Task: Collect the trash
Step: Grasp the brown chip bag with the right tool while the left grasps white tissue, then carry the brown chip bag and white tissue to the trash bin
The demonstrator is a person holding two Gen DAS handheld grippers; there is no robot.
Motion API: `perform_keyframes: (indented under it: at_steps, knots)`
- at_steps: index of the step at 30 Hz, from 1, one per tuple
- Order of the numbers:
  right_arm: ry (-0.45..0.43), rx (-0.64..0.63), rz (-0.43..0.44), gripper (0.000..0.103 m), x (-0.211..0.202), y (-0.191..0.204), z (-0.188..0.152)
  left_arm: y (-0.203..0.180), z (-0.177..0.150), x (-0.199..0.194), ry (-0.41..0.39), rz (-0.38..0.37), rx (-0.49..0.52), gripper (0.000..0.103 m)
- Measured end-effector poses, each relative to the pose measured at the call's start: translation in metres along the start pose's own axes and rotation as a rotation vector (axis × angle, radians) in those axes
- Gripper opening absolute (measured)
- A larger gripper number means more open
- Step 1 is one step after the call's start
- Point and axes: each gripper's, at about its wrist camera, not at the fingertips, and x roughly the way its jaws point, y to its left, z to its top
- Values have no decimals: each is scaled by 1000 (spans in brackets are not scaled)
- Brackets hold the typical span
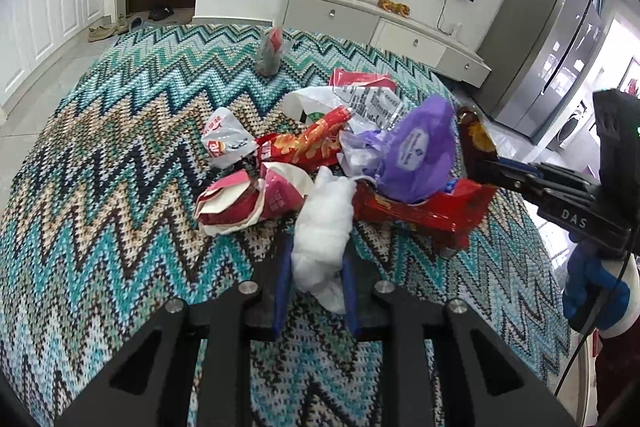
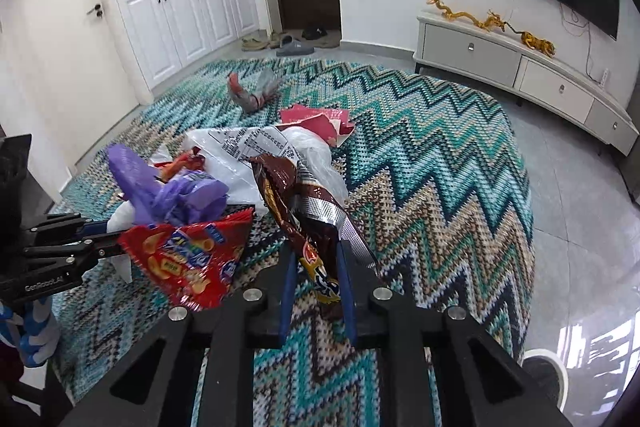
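Observation:
A heap of trash lies on the table's zigzag cloth [image 1: 120,187]. My left gripper [image 1: 318,251] is shut on a crumpled white wad [image 1: 324,227] at the near edge of the heap. My right gripper [image 2: 316,251] is shut on a brown snack wrapper [image 2: 304,211], which stands up between its blue fingers. In the left wrist view the right gripper [image 1: 486,167] holds that brown wrapper [image 1: 476,139] beside the heap's right side. A red biscuit packet [image 2: 188,259], a purple bag [image 2: 168,191] and a printed white bag [image 2: 248,147] lie together. The left gripper [image 2: 116,241] shows at the left edge.
A lone grey and red wrapper [image 1: 270,51] lies at the table's far side. A gloved hand [image 1: 596,295] holds the right gripper. Beyond the table stand a low TV cabinet [image 2: 520,67], a steel fridge [image 1: 548,47] and white cupboards [image 2: 192,11].

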Motion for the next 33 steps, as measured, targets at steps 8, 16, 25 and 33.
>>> perform_keyframes:
  at_steps: [8,16,25,33]
  knots:
    - [-43,56,19,9,-33,-2,-19,-1,-12,-24,-29,6,-20,21]
    - [-90,86,46,9,-63,3,-30,-13,-19,-65,-91,-19,-8,21]
    - [-152,179,5,9,-113,-22,-64,-76,-13,-71,-88,-126,107,21]
    - [-166,363,-153,9,-156,-101,-122,-177,1,-29,-16,-239,272,21]
